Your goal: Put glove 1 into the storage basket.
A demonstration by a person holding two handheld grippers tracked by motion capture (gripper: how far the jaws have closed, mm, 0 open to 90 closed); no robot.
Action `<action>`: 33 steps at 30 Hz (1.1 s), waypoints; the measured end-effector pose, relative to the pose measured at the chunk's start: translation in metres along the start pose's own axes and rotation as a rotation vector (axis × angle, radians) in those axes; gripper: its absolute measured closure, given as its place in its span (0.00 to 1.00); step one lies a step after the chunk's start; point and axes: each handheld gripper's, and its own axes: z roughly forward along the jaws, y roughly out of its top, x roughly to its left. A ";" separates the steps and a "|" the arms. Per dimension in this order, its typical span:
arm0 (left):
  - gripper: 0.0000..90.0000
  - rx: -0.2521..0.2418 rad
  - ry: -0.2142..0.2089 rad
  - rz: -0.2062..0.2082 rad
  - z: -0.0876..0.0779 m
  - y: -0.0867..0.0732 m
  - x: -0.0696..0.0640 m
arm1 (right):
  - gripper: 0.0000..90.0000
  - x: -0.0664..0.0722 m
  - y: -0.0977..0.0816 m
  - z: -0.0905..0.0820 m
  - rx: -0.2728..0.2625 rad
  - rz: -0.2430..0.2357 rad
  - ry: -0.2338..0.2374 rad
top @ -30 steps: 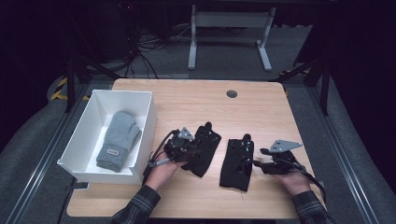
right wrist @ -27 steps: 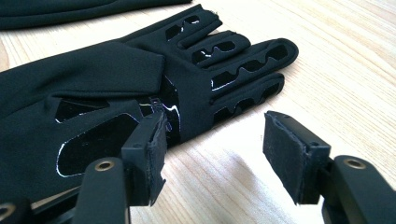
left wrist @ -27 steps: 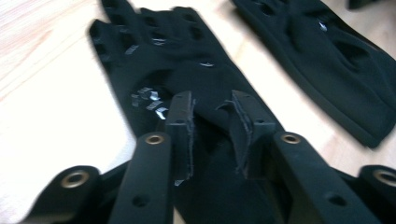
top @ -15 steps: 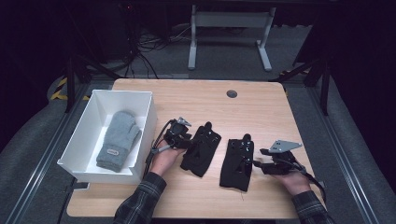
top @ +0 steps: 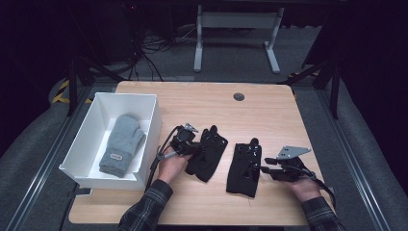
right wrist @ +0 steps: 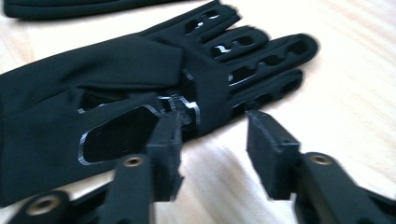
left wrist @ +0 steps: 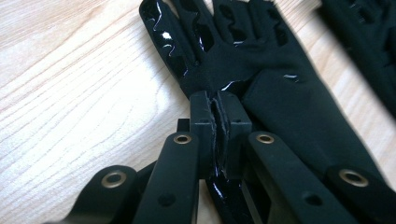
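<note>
L glove (left wrist: pixel 261 88) pinched betw. L gripper (left wrist: pixel 219 135) fingers, on table (left wrist: pixel 70 93)

L tongs (top: pixel 196 148) at left black glove (top: pixel 208 153), R tongs (top: pixel 264 166) by right black glove (top: pixel 245 166); grey mitten (top: pixel 122 143) in white box (top: pixel 89 134).

No legible text; grey mitten (top: pixel 121 144) cuff has a label, unreadable.

The left gripper (top: pixel 198 148) has slid toward the left black glove (top: pixel 208 155) and pinched its edge. The right gripper (right wrist: pixel 212 140) has been narrowing its jaws beside the other glove (right wrist: pixel 116 116).
</note>
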 end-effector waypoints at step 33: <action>0.96 -0.048 -0.158 -0.004 -0.022 0.030 -0.039 | 1.00 0.011 0.005 0.015 0.059 -0.040 0.129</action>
